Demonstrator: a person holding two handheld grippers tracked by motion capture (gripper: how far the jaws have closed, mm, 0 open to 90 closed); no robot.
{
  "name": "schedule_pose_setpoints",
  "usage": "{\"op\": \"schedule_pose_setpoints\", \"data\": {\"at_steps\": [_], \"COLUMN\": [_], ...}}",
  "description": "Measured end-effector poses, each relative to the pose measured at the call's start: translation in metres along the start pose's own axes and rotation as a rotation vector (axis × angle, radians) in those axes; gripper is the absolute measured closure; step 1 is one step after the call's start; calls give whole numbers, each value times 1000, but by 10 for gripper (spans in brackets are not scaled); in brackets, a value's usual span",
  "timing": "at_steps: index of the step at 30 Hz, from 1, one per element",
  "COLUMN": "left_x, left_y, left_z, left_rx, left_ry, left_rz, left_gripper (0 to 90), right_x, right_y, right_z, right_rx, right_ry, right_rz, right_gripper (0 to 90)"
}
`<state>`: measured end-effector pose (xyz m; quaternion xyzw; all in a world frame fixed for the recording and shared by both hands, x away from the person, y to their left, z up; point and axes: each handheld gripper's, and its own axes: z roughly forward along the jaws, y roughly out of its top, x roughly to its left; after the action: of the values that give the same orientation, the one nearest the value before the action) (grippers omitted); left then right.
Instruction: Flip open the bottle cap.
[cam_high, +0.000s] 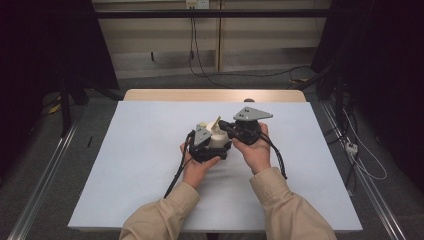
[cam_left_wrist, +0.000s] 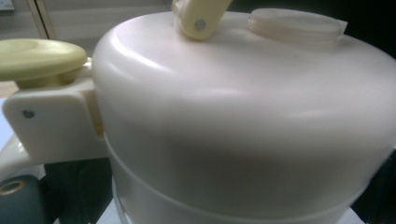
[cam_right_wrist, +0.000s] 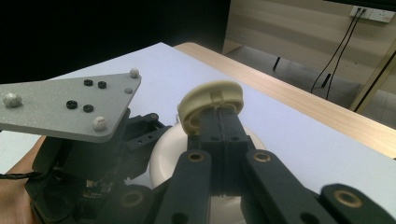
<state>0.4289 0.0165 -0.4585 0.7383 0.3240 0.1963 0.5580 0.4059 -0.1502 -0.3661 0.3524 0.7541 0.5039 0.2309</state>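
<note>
A cream-white rounded pot (cam_high: 219, 141) sits mid-table with my left gripper (cam_high: 215, 147) shut around its body. In the left gripper view the pot (cam_left_wrist: 243, 116) is very close, with dark jaw parts at both bottom corners. It carries a pale-yellow button (cam_left_wrist: 37, 58) on a side bracket, a pale-yellow handle strap (cam_left_wrist: 201, 18) and a ridged cap (cam_left_wrist: 296, 25). My right gripper (cam_high: 224, 126) reaches in from the right over the pot's top. Its jaws (cam_right_wrist: 219, 114) are pressed together at the lower edge of a pale-yellow round piece (cam_right_wrist: 210, 95). The left gripper's grey plate (cam_right_wrist: 70, 105) lies beside it.
A pale blue sheet (cam_high: 140, 165) covers the wooden table (cam_high: 215, 95), with free room to the left, the right and the front of the hands. Cables (cam_high: 360, 160) trail on the floor to the right, and metal rails (cam_high: 45, 180) run along both sides.
</note>
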Motion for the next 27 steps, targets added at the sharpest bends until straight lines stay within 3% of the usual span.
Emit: {"op": "schedule_pose_setpoints", "data": {"at_steps": [27], "left_x": [-1], "left_y": [0], "left_z": [0], "left_rx": [-4], "left_ry": [1], "left_rz": [-6], "left_gripper": [51], "right_x": [4], "right_y": [6], "right_z": [4], "right_rx": [-6], "right_ry": [4], "right_rz": [-9], "right_gripper": [900]}}
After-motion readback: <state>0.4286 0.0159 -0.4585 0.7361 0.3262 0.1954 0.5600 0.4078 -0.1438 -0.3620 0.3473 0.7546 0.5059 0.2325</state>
